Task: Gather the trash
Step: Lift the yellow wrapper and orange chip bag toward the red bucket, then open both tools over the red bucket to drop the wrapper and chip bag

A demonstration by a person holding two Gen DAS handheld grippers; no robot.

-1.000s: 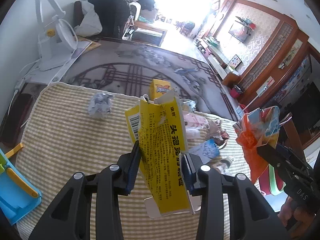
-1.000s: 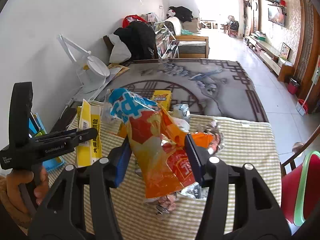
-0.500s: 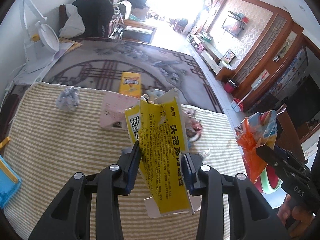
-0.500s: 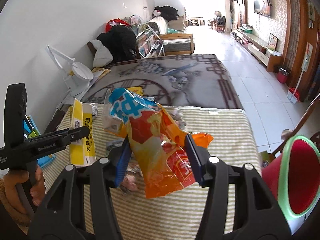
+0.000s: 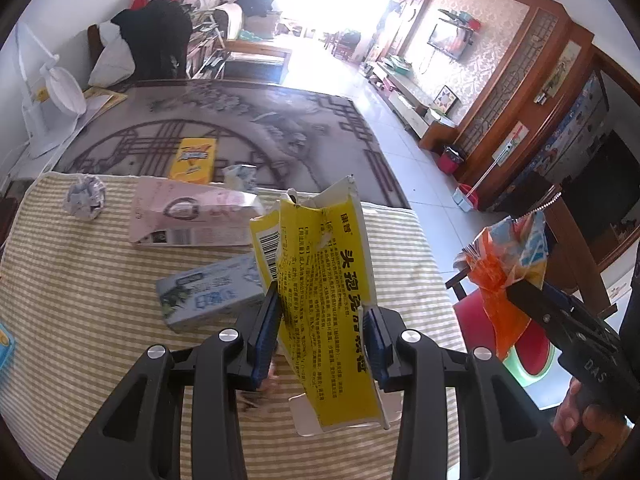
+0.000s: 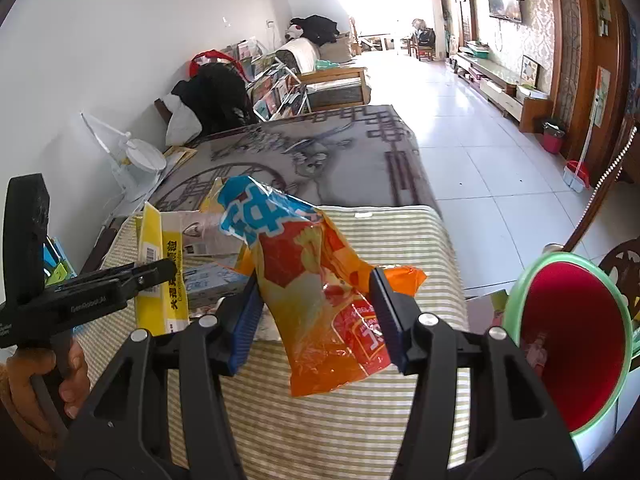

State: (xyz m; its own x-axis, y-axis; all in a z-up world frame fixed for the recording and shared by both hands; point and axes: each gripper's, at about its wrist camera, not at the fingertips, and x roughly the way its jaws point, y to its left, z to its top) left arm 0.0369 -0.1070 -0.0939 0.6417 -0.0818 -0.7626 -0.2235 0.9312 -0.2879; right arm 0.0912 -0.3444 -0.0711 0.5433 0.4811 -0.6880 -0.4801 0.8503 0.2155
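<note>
Left wrist view: left tool [image 5: 322, 330] clamping a torn yellow carton [image 5: 324, 300] at centre frame above the striped tabletop [image 5: 80, 300], gripping only thin flattened card, so risking a slip or tear before reaching the bin. Right wrist view: right tool [image 6: 316, 312] pinching an orange snack bag [image 6: 320, 292] at centre, slick film possibly sliding free or snagging the rim; red bin [image 6: 576, 340] at lower right showing only a scrap or two inside.

Glossy crinkled plastic snack bag [image 6: 320, 292], torn yellow cardboard box [image 5: 324, 300], woven striped cloth tablecloth [image 5: 80, 280], smooth plastic bin [image 6: 576, 344].
</note>
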